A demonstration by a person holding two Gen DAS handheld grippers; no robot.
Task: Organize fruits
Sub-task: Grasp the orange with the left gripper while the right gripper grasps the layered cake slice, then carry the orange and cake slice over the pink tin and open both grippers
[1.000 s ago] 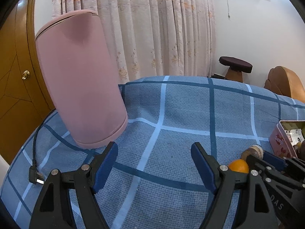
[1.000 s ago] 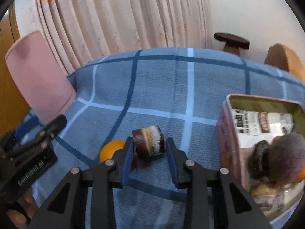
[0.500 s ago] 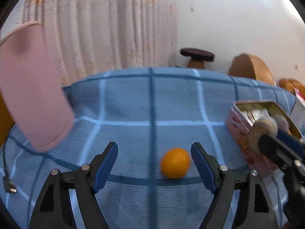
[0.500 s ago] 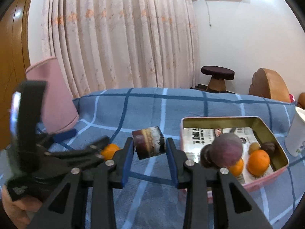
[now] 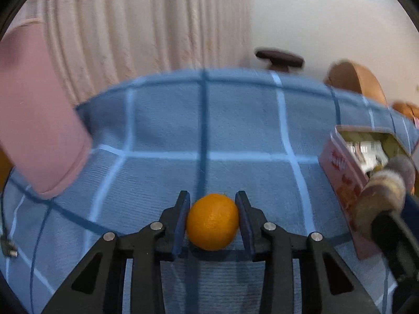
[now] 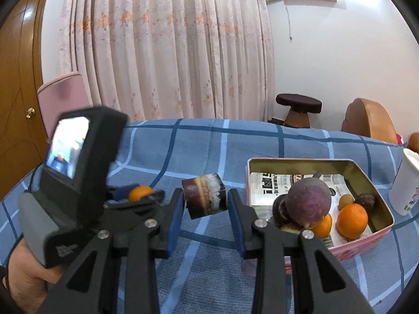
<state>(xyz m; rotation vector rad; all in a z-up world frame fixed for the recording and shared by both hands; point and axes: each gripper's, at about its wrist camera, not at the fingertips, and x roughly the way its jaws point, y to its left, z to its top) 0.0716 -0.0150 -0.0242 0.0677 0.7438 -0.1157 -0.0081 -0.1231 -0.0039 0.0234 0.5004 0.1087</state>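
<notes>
My left gripper (image 5: pixel 212 204) is shut on a small orange (image 5: pixel 212 222) that rests on the blue checked cloth. It also shows in the right wrist view (image 6: pixel 140 193). My right gripper (image 6: pixel 204 197) is shut on a brown and white cut fruit piece (image 6: pixel 204 195) and holds it above the cloth, left of the pink tin (image 6: pixel 366 240). The tin holds a purple fruit (image 6: pixel 307 201), oranges (image 6: pixel 352 217) and several small dark fruits. In the left wrist view the fruit piece (image 5: pixel 379 196) shows blurred at the right, in front of the tin (image 5: pixel 343 175).
A tall pink cylinder (image 5: pixel 34 110) stands at the left on the table (image 5: pixel 235 120). A white paper cup (image 6: pixel 406 183) stands right of the tin. A cable plug (image 5: pixel 9 246) lies at the left edge. Curtains, a stool (image 6: pixel 298 106) and chairs are behind.
My left gripper swung right to the orange and shut on it. My right gripper lifted the fruit piece and moved back, so the whole tin came into view.
</notes>
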